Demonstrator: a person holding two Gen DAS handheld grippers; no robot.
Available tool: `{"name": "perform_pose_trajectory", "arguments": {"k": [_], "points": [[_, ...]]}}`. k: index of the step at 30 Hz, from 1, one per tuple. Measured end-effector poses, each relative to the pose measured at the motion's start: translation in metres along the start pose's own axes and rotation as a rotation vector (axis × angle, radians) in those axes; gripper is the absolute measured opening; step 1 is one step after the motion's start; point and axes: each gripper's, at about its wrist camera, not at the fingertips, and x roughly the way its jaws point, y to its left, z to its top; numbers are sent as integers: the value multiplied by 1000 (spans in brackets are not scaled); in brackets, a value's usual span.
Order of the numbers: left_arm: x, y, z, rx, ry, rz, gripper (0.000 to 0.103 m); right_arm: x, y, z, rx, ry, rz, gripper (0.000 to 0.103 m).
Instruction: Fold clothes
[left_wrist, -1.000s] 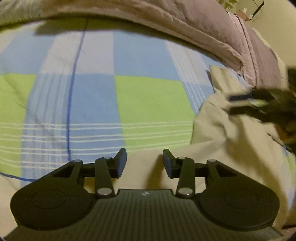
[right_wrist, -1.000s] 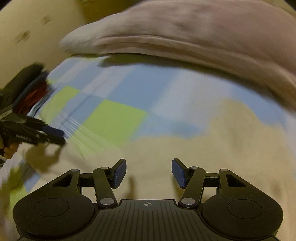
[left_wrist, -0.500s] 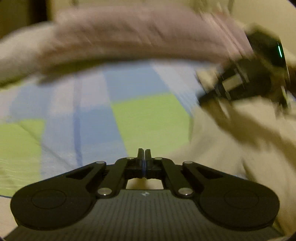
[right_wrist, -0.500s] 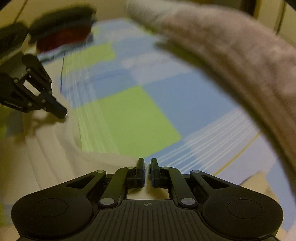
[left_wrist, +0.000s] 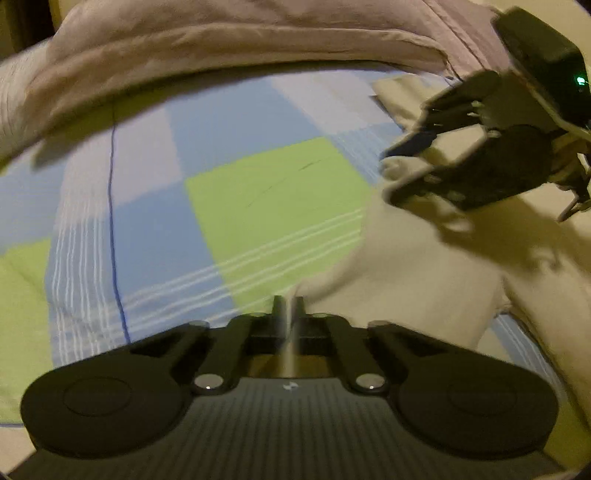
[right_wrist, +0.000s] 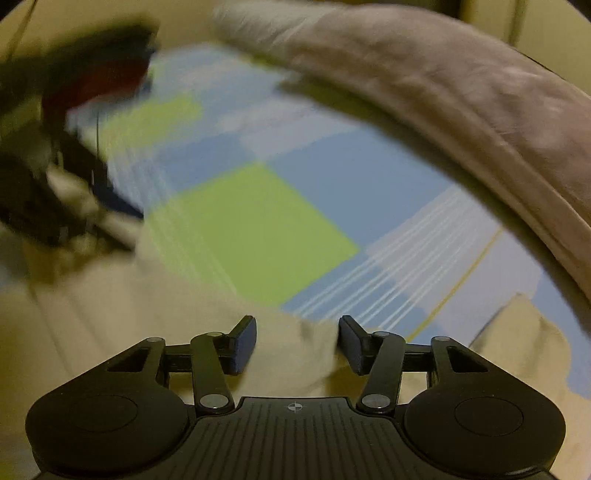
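A cream garment (left_wrist: 424, 280) lies on the checked bedsheet (left_wrist: 229, 199), filling the right of the left wrist view. My left gripper (left_wrist: 287, 310) is shut on a thin edge of it, which runs blurred between the fingers. My right gripper (right_wrist: 297, 341) is open with its fingers wide apart, and the cream garment (right_wrist: 122, 317) lies under and between them. The right gripper also shows in the left wrist view (left_wrist: 410, 146), over the garment's far part. The left gripper shows blurred at the left of the right wrist view (right_wrist: 110, 206).
A thick mauve duvet (left_wrist: 229, 40) lies bunched along the far edge of the sheet; in the right wrist view the duvet (right_wrist: 461, 96) curves down the right side. A dark and red object (right_wrist: 99, 74) sits blurred at the far left.
A second ago both grippers were open. Both shut half a second ago. Now the right gripper has opened again, while the left stays shut on the garment edge.
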Motion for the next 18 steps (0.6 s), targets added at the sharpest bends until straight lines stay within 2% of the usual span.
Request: {"name": "perform_pose_trajectory", "arguments": {"k": [2, 4, 6, 8, 10, 12, 13, 15, 16, 18], "points": [[-3, -12, -4, 54, -44, 67, 0, -1, 3, 1, 4, -58, -41, 21], [-4, -22, -9, 100, -71, 131, 4, -5, 3, 1, 44, -129, -117, 21], [8, -29, -15, 103, -2, 207, 7, -10, 0, -4, 98, -143, -180, 21], [-6, -31, -12, 9, -16, 266, 15, -16, -8, -11, 189, -105, -194, 21], [-19, -34, -9, -85, -31, 324, 26, -43, -21, -32, 330, -112, -173, 21], [-33, -36, -6, -180, -46, 381, 23, -77, -30, -59, 450, -110, -166, 22], [-40, -38, -5, -232, -54, 383, 23, -94, -34, -73, 510, -108, -162, 23], [-61, -56, -9, -319, -62, 212, 21, -133, -36, -111, 619, -87, -181, 28], [-71, -71, -13, -337, -57, 119, 17, -154, -34, -134, 667, -74, -190, 31], [-86, -116, -28, -305, -18, -30, 15, -192, -17, -180, 731, -37, -186, 33]]}}
